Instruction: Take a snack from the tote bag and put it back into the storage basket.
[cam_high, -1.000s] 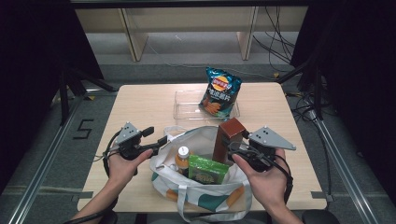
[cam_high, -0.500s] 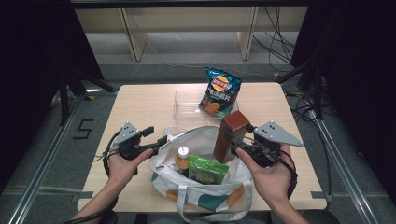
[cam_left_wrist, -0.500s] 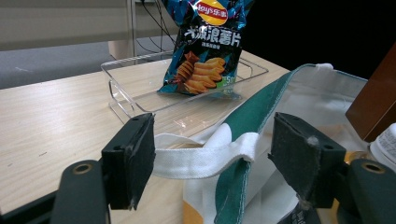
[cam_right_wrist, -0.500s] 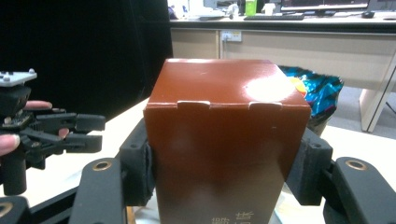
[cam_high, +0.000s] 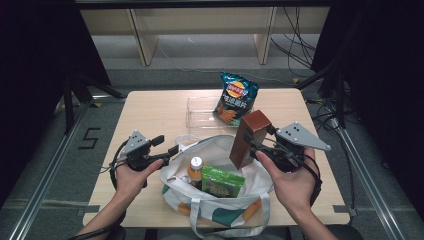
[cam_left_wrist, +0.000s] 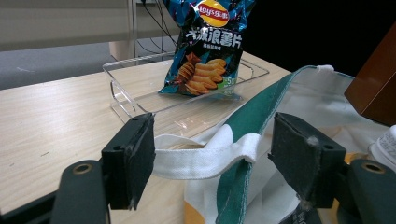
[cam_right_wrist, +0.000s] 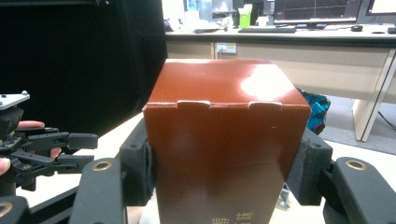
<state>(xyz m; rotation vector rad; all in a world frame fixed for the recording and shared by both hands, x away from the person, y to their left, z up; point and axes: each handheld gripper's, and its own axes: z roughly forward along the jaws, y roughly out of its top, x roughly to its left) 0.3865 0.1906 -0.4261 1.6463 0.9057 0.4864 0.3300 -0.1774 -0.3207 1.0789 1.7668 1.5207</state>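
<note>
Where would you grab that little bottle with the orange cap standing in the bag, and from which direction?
Take the bottle by its cap and neck, coming straight down from above. It stands upright in the bag with only its top showing; the green packet leans close beside it, so its sides look hard to reach. The right gripper is busy holding the brown box, and the left gripper is at the bag's rim.

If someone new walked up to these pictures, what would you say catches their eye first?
Probably the brown box, clamped in the right gripper and held tilted above the open white and green tote bag at the table's near edge. Next, the bright blue chip bag standing in a clear tray at the far side. The left gripper has open jaws on either side of the bag's white handle.
</note>
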